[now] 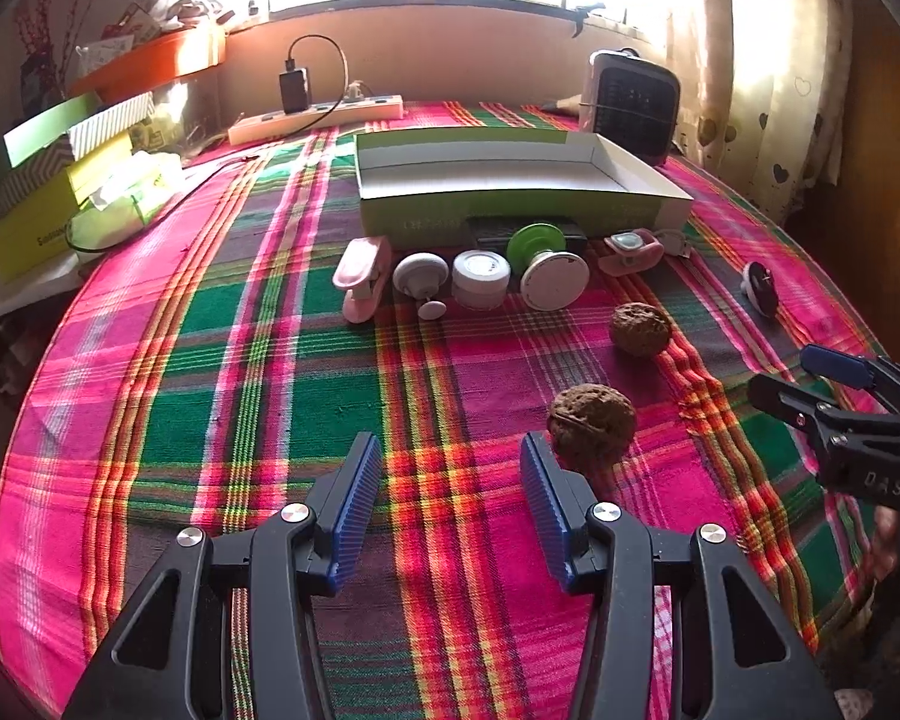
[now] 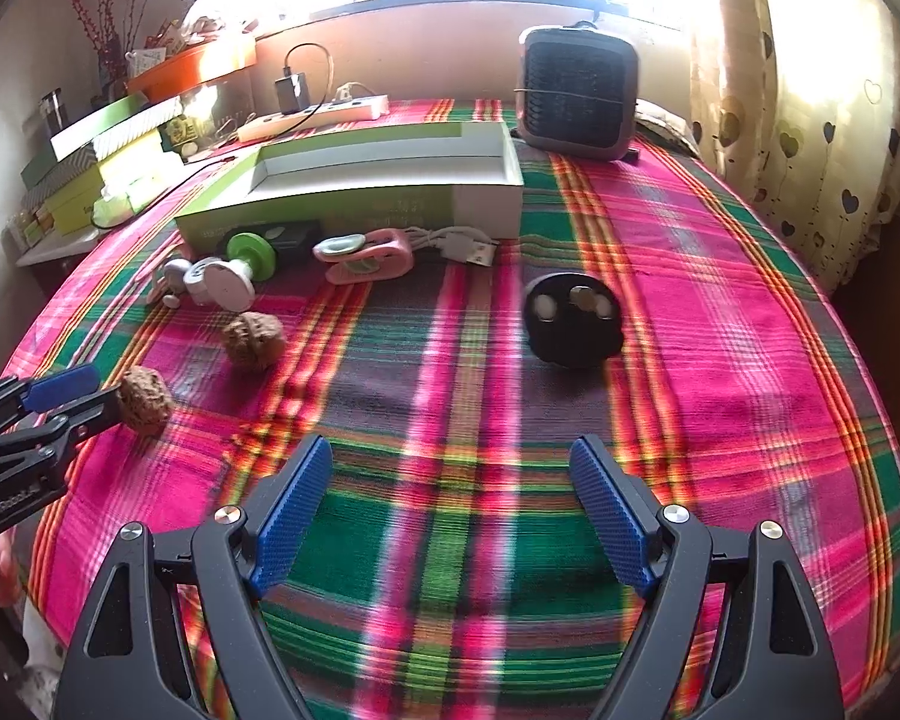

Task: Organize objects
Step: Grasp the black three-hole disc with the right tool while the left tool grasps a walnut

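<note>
Left wrist: left gripper (image 1: 450,480) fingers apart, low

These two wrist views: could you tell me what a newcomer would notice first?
The loud pink-and-green plaid cloth fills both views. Two brown walnuts lie loose on it ahead of the open left gripper. Behind them, small gadgets line the front of an open green box, and the open right gripper points toward a black disc.

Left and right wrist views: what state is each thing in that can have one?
Left tool: open, empty, beside the near walnut.
Right tool: open, empty.
Far walnut: loose on the cloth.
Green box: open, nothing visible inside.
Black round case: open.
Charger: plugged into the power strip.
</note>
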